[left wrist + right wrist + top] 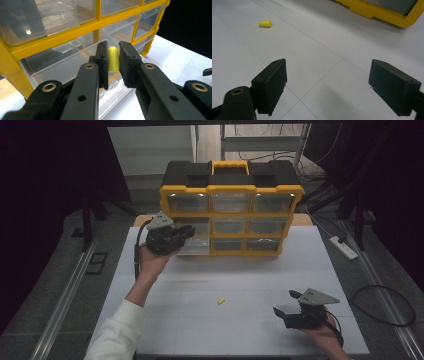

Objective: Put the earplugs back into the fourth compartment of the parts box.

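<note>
A yellow and black drawer organizer (231,189) stands upright at the back of the white table (240,270). Its clear drawer (198,245) at lower left is pulled out. My left gripper (187,231) hovers over that drawer, shut on a small yellow foam plug (113,60), which sits upright between the jaws above the drawer (62,67). A second yellow plug (220,300) lies on the table's middle. My right gripper (284,302) rests low at the front right, open and empty, with that plug (265,23) well ahead to its left.
The organizer's yellow base (377,11) crosses the far edge of the right gripper view. A white power strip (343,246) and a looped black cable (385,305) lie on the floor right of the table. Metal rails (65,300) run along the floor at left.
</note>
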### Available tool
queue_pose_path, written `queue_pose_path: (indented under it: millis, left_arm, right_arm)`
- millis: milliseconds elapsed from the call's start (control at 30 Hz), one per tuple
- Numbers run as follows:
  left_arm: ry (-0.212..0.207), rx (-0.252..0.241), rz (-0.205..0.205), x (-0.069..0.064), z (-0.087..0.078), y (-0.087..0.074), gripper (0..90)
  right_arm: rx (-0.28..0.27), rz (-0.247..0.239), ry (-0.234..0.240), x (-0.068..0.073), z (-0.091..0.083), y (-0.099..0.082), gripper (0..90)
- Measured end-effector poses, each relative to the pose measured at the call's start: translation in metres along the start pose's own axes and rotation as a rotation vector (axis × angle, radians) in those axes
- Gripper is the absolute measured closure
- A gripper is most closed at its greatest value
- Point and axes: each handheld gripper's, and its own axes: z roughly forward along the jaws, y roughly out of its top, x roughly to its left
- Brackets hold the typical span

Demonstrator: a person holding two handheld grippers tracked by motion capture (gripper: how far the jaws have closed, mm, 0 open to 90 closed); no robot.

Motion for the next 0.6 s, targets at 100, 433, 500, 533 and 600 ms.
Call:
queue_pose_path:
  millis: [100,433,500,533,600]
  left_arm:
    - [0.000,0.004,0.000,-0.0001,0.0012,0.0001,77.1]
    - [0.036,-0.007,-0.006,-0.0030,0.0011,0.0012,42.3]
    - [0.058,-0.010,-0.008,-0.0063,-0.0016,0.0024,29.7]
    - [0.050,-0.009,-0.011,-0.0073,-0.0028,0.0025,26.4]
    - [0.032,-0.002,-0.014,-0.0088,-0.0052,0.0021,24.2]
  right_arm:
    - [0.001,-0.001,-0.001,0.0000,0.0001,-0.0001,15.9]
    - [0.001,-0.002,0.002,0.0002,0.0000,-0.0002,16.0]
    - [0.002,-0.003,0.002,0.0003,0.0000,-0.0002,16.0]
    - [0.002,-0.003,0.002,0.0003,0.0001,-0.0002,16.0]
    - [0.002,-0.003,0.002,0.0003,0.0000,-0.0003,16.0]
